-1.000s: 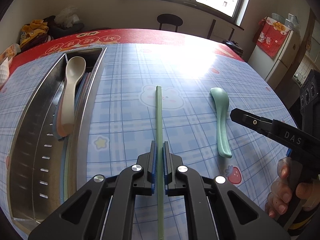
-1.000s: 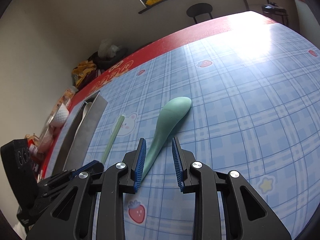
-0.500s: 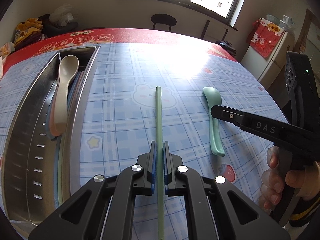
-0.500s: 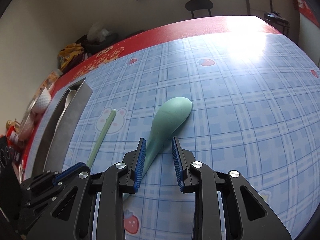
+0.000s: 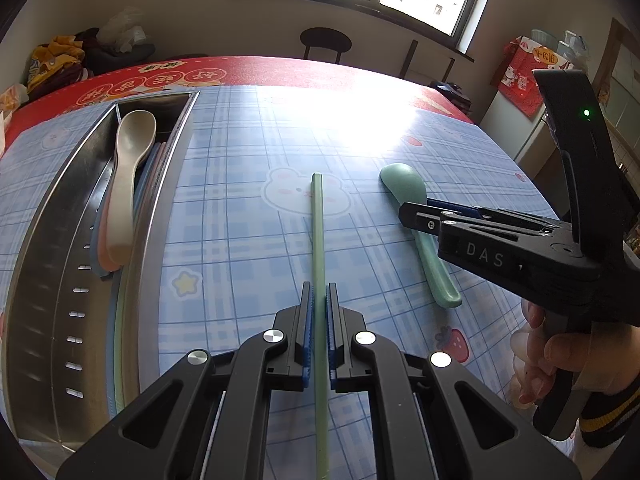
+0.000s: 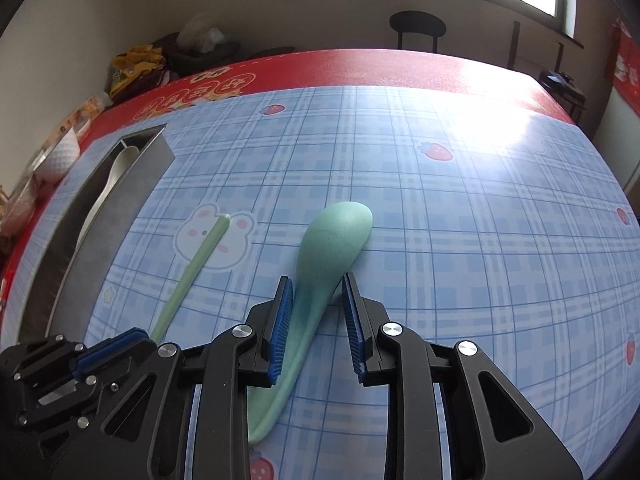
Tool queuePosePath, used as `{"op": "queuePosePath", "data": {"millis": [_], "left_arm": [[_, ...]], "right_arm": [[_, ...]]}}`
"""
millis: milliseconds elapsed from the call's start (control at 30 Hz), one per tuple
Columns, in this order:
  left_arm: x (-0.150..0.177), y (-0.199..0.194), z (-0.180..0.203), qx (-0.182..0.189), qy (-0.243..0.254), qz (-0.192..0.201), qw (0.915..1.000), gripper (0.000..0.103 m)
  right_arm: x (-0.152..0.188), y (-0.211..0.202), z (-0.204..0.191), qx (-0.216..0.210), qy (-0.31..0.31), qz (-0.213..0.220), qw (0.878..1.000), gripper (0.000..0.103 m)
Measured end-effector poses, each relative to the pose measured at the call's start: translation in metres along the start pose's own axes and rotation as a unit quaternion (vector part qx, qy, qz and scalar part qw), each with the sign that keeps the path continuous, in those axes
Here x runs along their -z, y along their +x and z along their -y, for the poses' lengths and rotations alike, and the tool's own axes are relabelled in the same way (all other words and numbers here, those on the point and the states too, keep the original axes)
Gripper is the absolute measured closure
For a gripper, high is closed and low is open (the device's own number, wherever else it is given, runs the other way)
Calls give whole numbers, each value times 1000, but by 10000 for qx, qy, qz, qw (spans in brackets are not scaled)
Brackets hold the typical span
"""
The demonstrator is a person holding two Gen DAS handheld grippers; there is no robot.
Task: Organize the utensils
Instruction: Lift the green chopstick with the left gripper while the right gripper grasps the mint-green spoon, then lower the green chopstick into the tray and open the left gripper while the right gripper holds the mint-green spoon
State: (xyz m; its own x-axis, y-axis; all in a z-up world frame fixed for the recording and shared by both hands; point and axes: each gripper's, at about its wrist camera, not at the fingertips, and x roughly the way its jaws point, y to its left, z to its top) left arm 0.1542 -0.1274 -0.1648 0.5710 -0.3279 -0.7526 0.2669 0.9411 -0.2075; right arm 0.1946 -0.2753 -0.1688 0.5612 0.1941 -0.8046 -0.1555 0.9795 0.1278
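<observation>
Claws busy: left claw [image 5: 319,340] clamps one green chopstick [image 5: 318,232]; right claw [image 6: 316,312] closing around one green spoon [image 6: 324,256], right of it.

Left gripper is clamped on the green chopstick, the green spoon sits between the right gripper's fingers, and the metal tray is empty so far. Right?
Not quite: the metal tray is not empty. The left wrist view shows a beige spoon already lying in it. The rest holds: the left gripper is clamped on the green chopstick, and the green spoon sits between the closing right gripper fingers.
</observation>
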Motion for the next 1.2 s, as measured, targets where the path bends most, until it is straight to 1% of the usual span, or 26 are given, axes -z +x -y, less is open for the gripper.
{"op": "queuePosePath", "data": {"millis": [33, 100, 267, 333, 500, 667, 733, 800, 867, 933, 1033, 1200], "left_arm": [[0, 0, 0, 1, 1, 0, 10000, 97], [0, 0, 0, -1, -1, 0, 10000, 97], [0, 0, 0, 8, -2, -1, 10000, 97], [1, 0, 0, 7, 0, -1, 10000, 97], [1, 0, 1, 44, 1, -4, 10000, 97], [1, 0, 2, 206, 7, -27, 9998, 97], [1, 0, 2, 252, -3, -27, 9997, 97], [1, -1, 1, 246, -32, 25, 9997, 97], [2, -4, 0, 240, -55, 104, 9996, 97], [2, -7, 1, 241, -29, 173, 9996, 97], [3, -10, 3, 178, -5, 273, 9995, 97], [1, -10, 2, 246, -36, 228, 9994, 97]], "right_arm": [[1, 0, -1, 33, -11, -3, 10000, 92], [3, -2, -3, 159, -118, 56, 9998, 96], [7, -6, -4, 170, -247, 130, 9995, 96], [8, -8, -1, 126, -184, 183, 9996, 96], [14, -26, 7, -284, 219, 489, 9982, 96], [25, -40, 14, -715, 623, 763, 9926, 96], [28, -39, 14, -671, 689, 846, 9918, 96], [29, -37, 14, -724, 697, 830, 9915, 96], [28, -39, 13, -748, 644, 927, 9908, 96], [28, -37, 16, -864, 713, 889, 9897, 96], [30, -38, 24, -1037, 900, 958, 9859, 96], [32, -40, 32, -1279, 1073, 1049, 9804, 96]]}}
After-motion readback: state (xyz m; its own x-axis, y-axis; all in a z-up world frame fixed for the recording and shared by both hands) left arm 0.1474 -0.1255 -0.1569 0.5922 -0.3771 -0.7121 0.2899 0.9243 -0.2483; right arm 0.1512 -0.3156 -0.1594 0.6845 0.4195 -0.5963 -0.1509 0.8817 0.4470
